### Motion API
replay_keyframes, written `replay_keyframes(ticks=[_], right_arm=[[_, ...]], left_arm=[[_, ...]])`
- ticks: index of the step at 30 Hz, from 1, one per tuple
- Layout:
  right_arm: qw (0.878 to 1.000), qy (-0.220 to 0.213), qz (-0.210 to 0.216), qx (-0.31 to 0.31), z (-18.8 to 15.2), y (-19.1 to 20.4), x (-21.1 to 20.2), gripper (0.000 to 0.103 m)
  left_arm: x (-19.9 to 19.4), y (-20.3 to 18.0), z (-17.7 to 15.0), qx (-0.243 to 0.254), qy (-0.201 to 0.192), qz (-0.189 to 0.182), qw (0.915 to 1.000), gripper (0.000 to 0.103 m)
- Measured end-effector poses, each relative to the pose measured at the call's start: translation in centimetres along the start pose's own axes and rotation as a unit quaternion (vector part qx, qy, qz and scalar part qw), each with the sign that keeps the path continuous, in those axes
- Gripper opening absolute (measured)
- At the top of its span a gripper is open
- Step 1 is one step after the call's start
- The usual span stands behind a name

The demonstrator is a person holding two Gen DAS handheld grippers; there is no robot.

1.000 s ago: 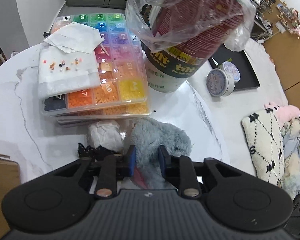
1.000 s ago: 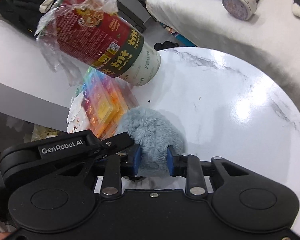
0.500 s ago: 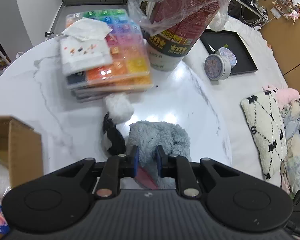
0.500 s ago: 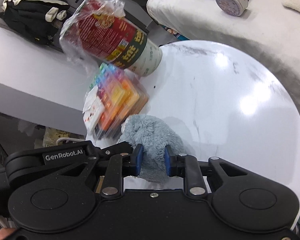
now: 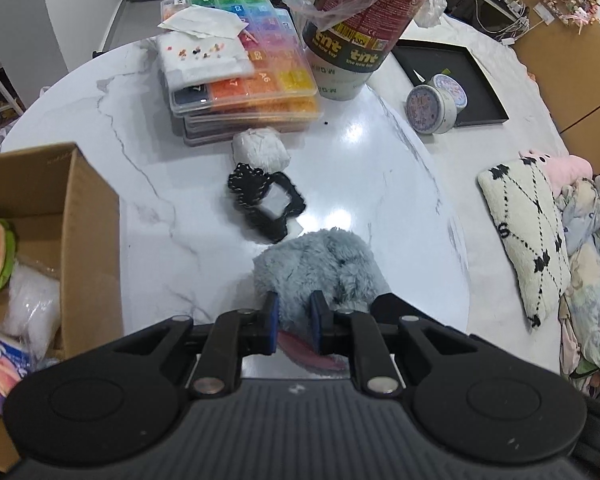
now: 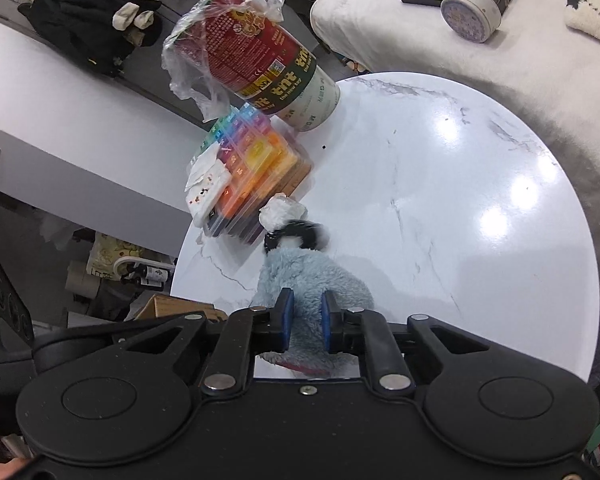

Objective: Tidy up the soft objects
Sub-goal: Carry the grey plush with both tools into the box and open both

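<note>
Marble counter (image 5: 148,216): both grippers, left (image 5: 294,322) & right (image 6: 305,322), jaws clamped on grey plush toy (image 5: 320,268), mid-carry; next, prob. swing to cardboard box (image 5: 88,240).

Left wrist cam sits just behind its fingers, looks steeply down over the marble table (image 5: 148,216), cardboard box (image 5: 88,248) at left. Right wrist cam, shallower tilt, sees table (image 6: 440,208) & room beyond. Both share grey plush (image 5: 320,268) (image 6: 312,280), bead boxes (image 5: 260,92) (image 6: 260,168).
</note>
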State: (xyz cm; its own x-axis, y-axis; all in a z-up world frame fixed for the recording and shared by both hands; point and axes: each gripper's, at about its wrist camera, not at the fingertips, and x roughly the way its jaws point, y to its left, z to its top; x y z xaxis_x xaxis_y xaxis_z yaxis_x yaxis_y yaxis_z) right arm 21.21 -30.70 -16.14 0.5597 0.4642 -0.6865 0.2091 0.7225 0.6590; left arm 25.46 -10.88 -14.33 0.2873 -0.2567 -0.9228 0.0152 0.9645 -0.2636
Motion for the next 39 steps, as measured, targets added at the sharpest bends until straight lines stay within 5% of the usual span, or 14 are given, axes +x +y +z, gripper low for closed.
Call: replay_keyframes(ticks=[2, 7, 14, 19, 26, 30, 32, 39], right_arm=[[1.0, 0.004, -0.004, -0.002, -0.3, -0.1, 0.1, 0.0], [1.0, 0.012, -0.011, -0.011, -1.2, -0.4, 0.4, 0.0], [0.999, 0.0, -0.03, -0.022, -1.3, -0.9, 0.5, 0.019], [1.0, 0.009, -0.025, -0.01, -1.5, -1.3, 1.3, 0.048], [0.998, 0.048, -0.022, 0.033, -2.3, -2.6, 3.6, 0.047], [0.997, 0.053, -0.011, 0.053, -2.5, -3.1, 3.9, 0.033], [0.997, 0.051, -0.012, 0.051, -2.6, -2.9, 3.6, 0.029], [0.998, 0.048, 0.001, 0.047, -2.5, -2.1, 2.3, 0.027]], left_arm=[[0.2, 0.4, -0.4, -0.004, 0.004, 0.001, 1.0, 0.011], [0.8, 0.9, -1.4, -0.008, 0.011, -0.002, 0.9999, 0.004], [0.1, 1.3, -1.1, 0.005, -0.016, 0.003, 0.9998, 0.009], [0.9, 1.8, -0.9, -0.007, -0.016, 0.008, 0.9998, 0.012], [2.0, 2.9, -1.5, -0.048, -0.016, 0.009, 0.9987, 0.041], [2.5, 3.8, -2.0, -0.082, -0.003, -0.024, 0.9963, 0.041], [2.4, 3.9, -2.2, -0.093, 0.003, -0.038, 0.9949, 0.028], [0.5, 3.4, -2.1, -0.09, -0.004, -0.039, 0.9951, 0.023]])
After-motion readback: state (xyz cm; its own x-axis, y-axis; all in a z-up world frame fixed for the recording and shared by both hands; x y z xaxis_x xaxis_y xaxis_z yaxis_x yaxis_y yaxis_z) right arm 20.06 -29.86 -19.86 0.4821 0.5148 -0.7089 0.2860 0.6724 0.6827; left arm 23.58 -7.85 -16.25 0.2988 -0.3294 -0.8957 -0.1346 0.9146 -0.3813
